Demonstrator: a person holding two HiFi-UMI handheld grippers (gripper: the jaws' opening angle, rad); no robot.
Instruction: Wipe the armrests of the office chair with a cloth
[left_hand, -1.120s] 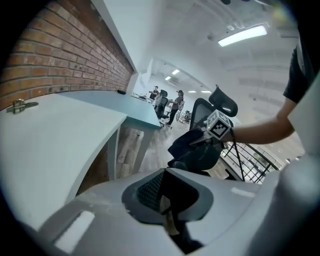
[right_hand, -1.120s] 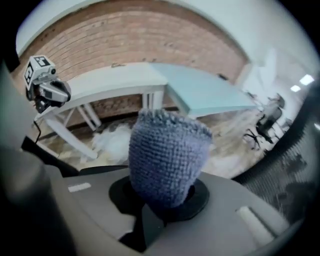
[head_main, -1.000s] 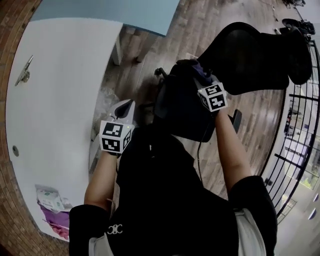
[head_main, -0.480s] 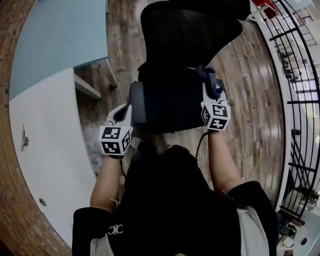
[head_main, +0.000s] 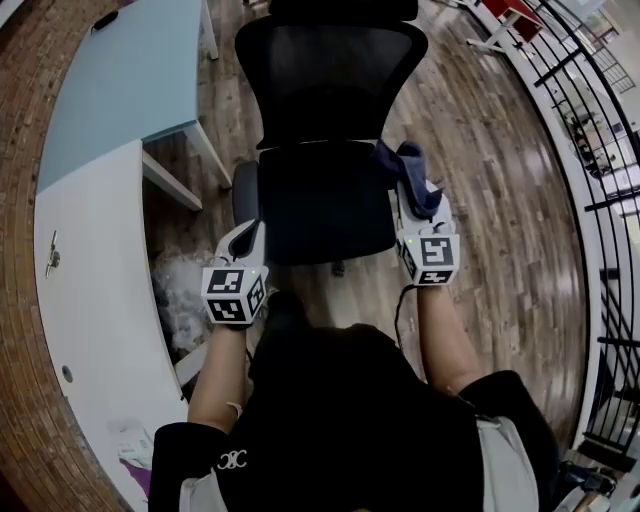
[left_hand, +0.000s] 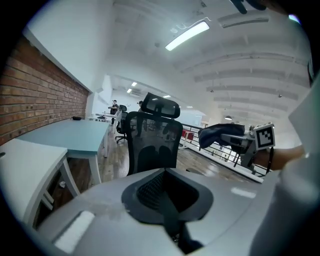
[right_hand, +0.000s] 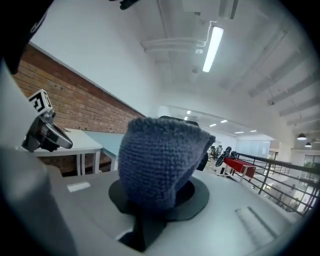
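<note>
The black office chair faces me, its mesh back at the top. Its left armrest shows just beyond my left gripper, which is shut and holds nothing. My right gripper is shut on a dark blue knitted cloth at the seat's right edge; the right armrest is hidden under it. In the right gripper view the cloth bulges out of the right gripper. The left gripper view looks over the left gripper at the chair and the held cloth.
A light blue desk and a white desk stand to the left against a brick wall. A crumpled clear bag lies under the white desk. A black railing runs along the right. Wooden floor surrounds the chair.
The chair has come round to face me squarely and now sits centred in the head view. Both grippers stay at its sides, the right one still holding the cloth.
</note>
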